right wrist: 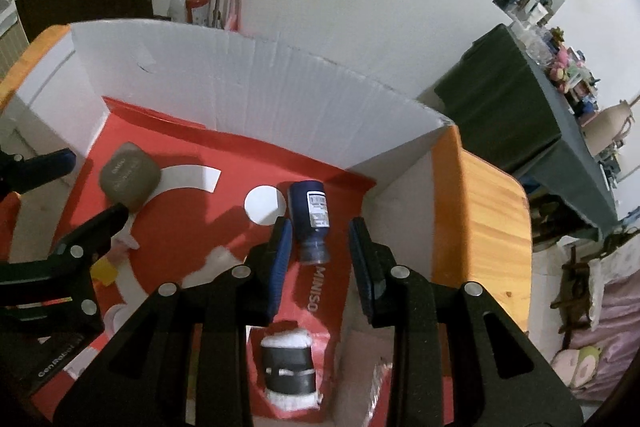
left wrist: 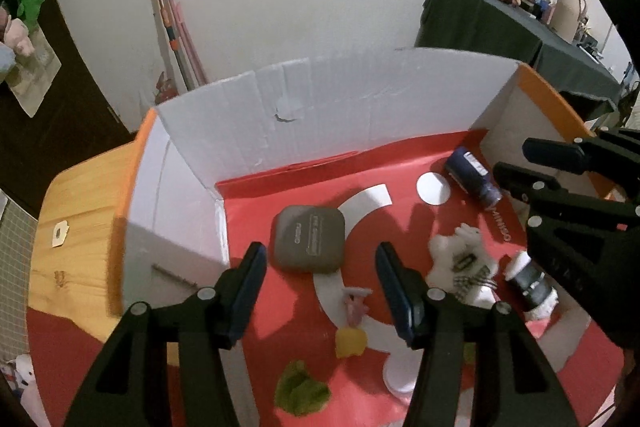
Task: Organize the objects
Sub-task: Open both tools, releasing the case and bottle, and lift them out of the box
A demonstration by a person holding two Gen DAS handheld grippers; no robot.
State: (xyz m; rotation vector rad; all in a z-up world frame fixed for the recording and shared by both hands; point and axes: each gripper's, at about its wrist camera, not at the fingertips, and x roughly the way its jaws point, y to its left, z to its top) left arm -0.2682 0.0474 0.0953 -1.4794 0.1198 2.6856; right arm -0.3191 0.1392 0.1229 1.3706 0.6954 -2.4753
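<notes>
A white-walled cardboard box (left wrist: 224,131) with a red floor sits on a wooden table. In it lie a grey case (left wrist: 309,243), a dark blue bottle (left wrist: 472,175), a white plush toy (left wrist: 460,259), a black and white roll (left wrist: 529,283), a small pink toy (left wrist: 354,303), a yellow piece (left wrist: 350,342) and a green fuzzy piece (left wrist: 301,389). My left gripper (left wrist: 320,259) is open and empty, just in front of the grey case. My right gripper (right wrist: 320,231) is open and empty, its fingertips either side of the blue bottle's (right wrist: 311,215) cap end. The roll (right wrist: 289,367) lies beneath it.
The box walls (right wrist: 280,83) rise at the back and sides. The wooden table (right wrist: 484,219) shows right of the box. A dark-clothed table (left wrist: 500,27) with clutter stands far right. Mop handles (left wrist: 176,27) lean on the wall.
</notes>
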